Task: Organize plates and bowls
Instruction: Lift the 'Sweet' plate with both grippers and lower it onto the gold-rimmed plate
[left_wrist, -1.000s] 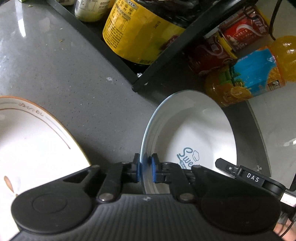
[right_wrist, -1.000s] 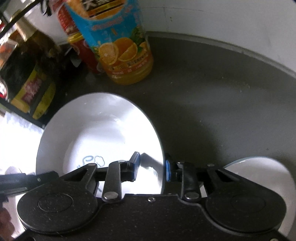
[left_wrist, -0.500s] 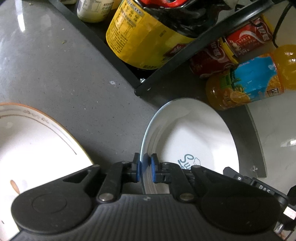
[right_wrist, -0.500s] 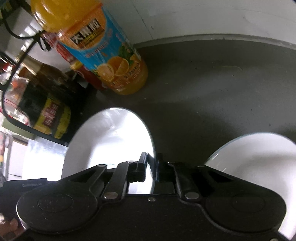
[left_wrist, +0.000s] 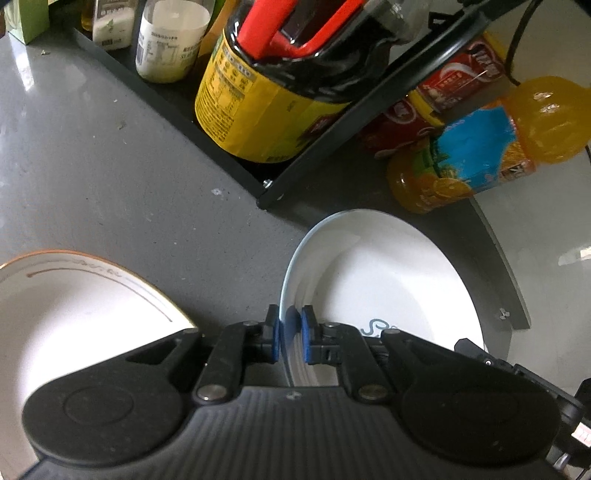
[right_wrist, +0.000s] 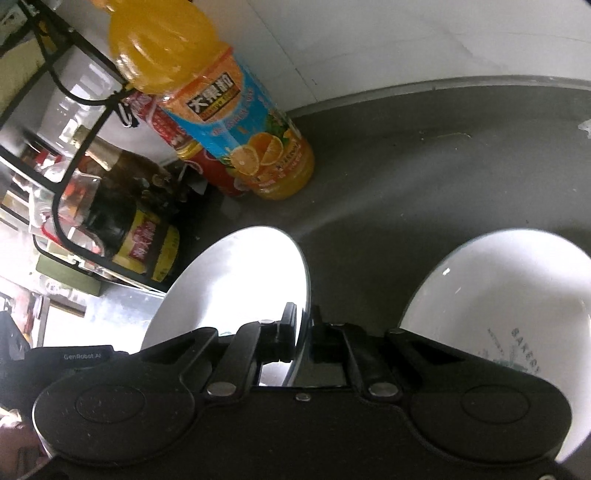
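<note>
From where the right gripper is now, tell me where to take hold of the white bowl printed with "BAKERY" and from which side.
Grip the white bowl by its thin rim, one finger inside and one outside, coming from above at the near edge. It sits upright on the dark counter with its mouth open. The right gripper is shut on the blue-rimmed plate, which must be set down first.

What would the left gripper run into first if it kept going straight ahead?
The left gripper, shut on the white plate, points toward the black rack; probably the plate's far rim would meet its corner first, though depth is unclear.
</note>
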